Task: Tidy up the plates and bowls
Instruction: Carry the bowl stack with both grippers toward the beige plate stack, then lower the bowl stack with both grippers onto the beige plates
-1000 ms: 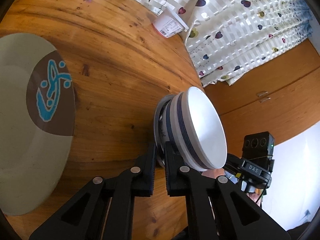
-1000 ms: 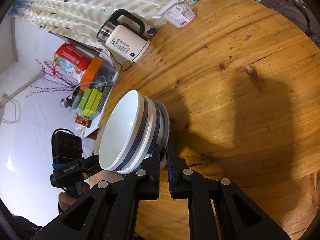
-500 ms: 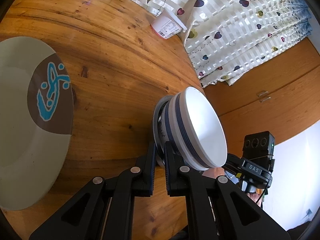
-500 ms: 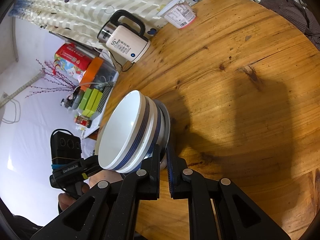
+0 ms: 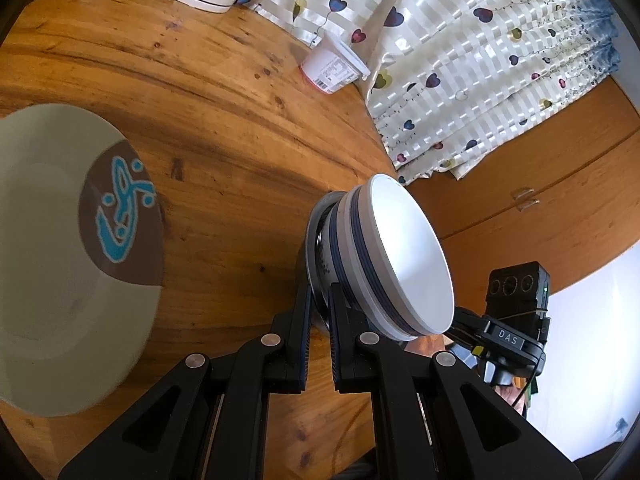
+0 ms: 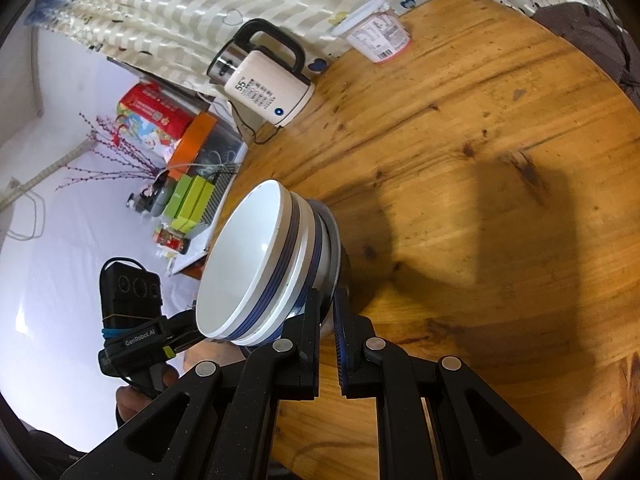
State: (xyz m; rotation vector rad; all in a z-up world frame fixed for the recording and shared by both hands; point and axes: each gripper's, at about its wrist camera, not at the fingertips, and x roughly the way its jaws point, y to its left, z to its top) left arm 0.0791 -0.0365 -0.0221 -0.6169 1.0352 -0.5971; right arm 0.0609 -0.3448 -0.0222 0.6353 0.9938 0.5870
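**Wooden table, both grippers pinching the bowl stack's bottom rim**

Left wrist view: wood is filling your frame, and the grey plate (image 5: 52, 264) is sliding slightly further in than a second ago. Your left gripper (image 5: 318, 300) is clamping the dark bottom dish under the bowl stack (image 5: 384, 256).

Right wrist view: your right gripper (image 6: 328, 304) is clenching that same dish opposite; the top bowl (image 6: 244, 264) is sitting empty.

**What We Can Read**

We read "DAS" on the black camera unit (image 5: 510, 338) seen from the left wrist, and "GenRobot.AI" on the other black unit (image 6: 138, 338) seen from the right wrist. The kettle (image 6: 266, 94) shows a large "55" above rows of print too small for us to read. The yoghurt pot (image 6: 378, 38) carries a barcode and illegible print.
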